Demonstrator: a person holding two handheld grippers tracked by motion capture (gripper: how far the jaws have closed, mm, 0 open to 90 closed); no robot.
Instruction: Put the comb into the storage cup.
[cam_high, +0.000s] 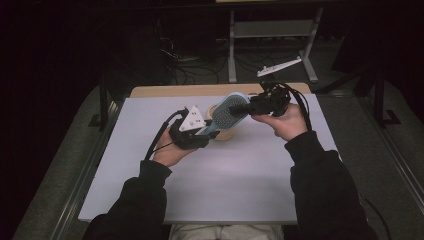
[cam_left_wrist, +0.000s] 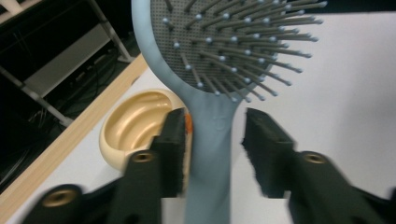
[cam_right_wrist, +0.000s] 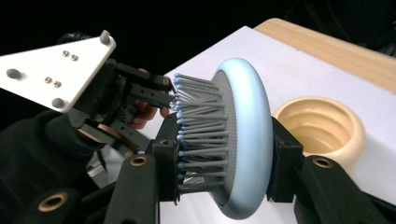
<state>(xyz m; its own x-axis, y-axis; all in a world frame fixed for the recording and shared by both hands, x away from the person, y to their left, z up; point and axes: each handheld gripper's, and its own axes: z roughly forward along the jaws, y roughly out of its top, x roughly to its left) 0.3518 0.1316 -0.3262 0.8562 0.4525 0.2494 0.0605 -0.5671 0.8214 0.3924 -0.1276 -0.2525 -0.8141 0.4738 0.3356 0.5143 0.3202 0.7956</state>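
Observation:
A light blue hairbrush with grey bristles hangs above the table between both grippers. My right gripper is shut on its oval head, one jaw pressed into the bristles and the other against the smooth back. My left gripper stands open around the handle: one jaw touches it, and a small gap separates the other jaw from it. The left gripper's white three-cornered plate shows in the right gripper view.
A beige ribbed bowl stands on the white table cover just under the brush. The wooden table edge runs along the back. Beyond it are a metal frame and floor cables.

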